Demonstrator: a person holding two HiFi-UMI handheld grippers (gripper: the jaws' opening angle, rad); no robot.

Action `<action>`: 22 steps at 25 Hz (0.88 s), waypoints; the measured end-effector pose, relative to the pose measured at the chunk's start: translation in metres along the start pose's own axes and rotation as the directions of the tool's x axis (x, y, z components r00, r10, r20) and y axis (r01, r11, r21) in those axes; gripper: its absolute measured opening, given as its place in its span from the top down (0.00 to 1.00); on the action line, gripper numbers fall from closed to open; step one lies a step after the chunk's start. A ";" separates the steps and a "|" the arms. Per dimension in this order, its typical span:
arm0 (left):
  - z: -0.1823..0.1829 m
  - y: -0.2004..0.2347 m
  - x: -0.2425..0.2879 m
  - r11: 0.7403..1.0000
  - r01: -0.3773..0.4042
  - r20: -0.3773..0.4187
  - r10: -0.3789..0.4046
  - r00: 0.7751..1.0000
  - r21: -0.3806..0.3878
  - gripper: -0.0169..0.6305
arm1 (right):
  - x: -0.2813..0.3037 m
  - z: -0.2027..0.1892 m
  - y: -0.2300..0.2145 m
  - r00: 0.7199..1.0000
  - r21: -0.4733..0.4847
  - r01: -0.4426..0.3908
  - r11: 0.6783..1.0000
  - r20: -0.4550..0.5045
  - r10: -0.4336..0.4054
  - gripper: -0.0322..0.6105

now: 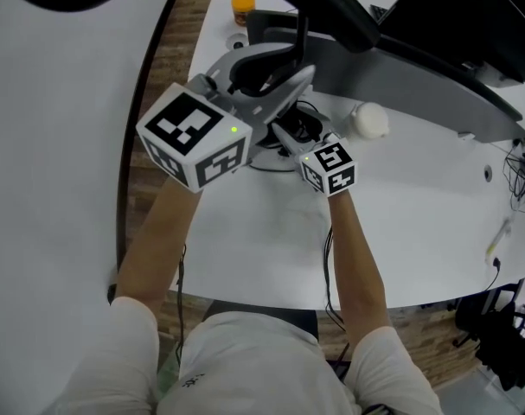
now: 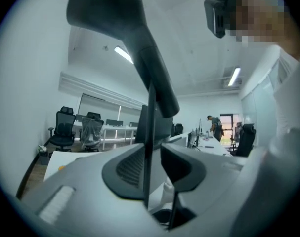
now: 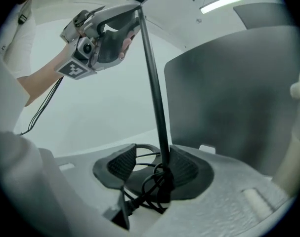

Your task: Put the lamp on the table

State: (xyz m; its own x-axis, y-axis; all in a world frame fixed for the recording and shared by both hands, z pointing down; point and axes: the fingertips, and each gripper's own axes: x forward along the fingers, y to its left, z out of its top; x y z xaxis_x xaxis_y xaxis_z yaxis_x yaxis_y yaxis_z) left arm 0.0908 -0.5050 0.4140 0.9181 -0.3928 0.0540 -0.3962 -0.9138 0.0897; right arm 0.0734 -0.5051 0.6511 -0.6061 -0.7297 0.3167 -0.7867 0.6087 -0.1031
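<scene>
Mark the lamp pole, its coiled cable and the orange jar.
lamp pole (image 3: pixel 151 78), right gripper view, middle of shaft.
coiled cable (image 3: pixel 158 190), right gripper view, bundled loops.
orange jar (image 1: pixel 242 9), head view, its body.

Short white sleeves and white shirt, lower centre of head view. Thin black cable along each forearm. Grey moulded shell on left gripper; big white cube with black square markers and a green light. Smaller marker cube on right gripper. The pads are dark, seemingly ribbed.
</scene>
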 end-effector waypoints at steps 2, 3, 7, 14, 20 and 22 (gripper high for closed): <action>-0.007 -0.002 -0.010 1.000 -0.005 -0.004 0.005 1.000 -0.022 0.82 | -0.010 0.002 0.002 0.999 0.008 0.040 0.999 0.005 -0.040 0.63; -0.009 -0.004 -0.015 0.999 -0.007 -0.003 0.007 1.000 -0.032 0.82 | -0.015 0.003 0.002 0.998 0.016 0.065 0.998 0.013 -0.065 0.63; -0.008 -0.011 -0.045 0.998 -0.026 0.015 0.027 1.000 -0.051 0.84 | -0.035 0.006 0.005 0.988 0.026 0.150 0.988 0.022 -0.151 0.63; 0.003 -0.027 -0.087 0.996 -0.039 0.014 0.040 0.999 -0.083 0.87 | -0.073 0.041 0.031 0.975 0.133 0.181 0.974 0.103 -0.195 0.63; 0.006 -0.054 -0.118 0.991 -0.025 -0.008 0.024 1.000 -0.134 0.89 | -0.105 0.069 0.065 0.974 0.145 0.174 0.974 0.118 -0.192 0.63; 0.009 -0.065 -0.126 0.989 -0.017 -0.011 0.016 1.000 -0.147 0.89 | -0.116 0.075 0.073 0.972 0.161 0.179 0.971 0.123 -0.200 0.63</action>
State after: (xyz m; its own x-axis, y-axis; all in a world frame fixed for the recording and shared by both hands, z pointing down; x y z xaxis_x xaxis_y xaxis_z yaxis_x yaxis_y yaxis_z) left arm 0.0005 -0.3970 0.3928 0.9115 -0.4060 0.0659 -0.4097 -0.8817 0.2340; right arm 0.0776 -0.3997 0.5366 -0.4465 -0.8692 0.2123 -0.8910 0.4100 -0.1952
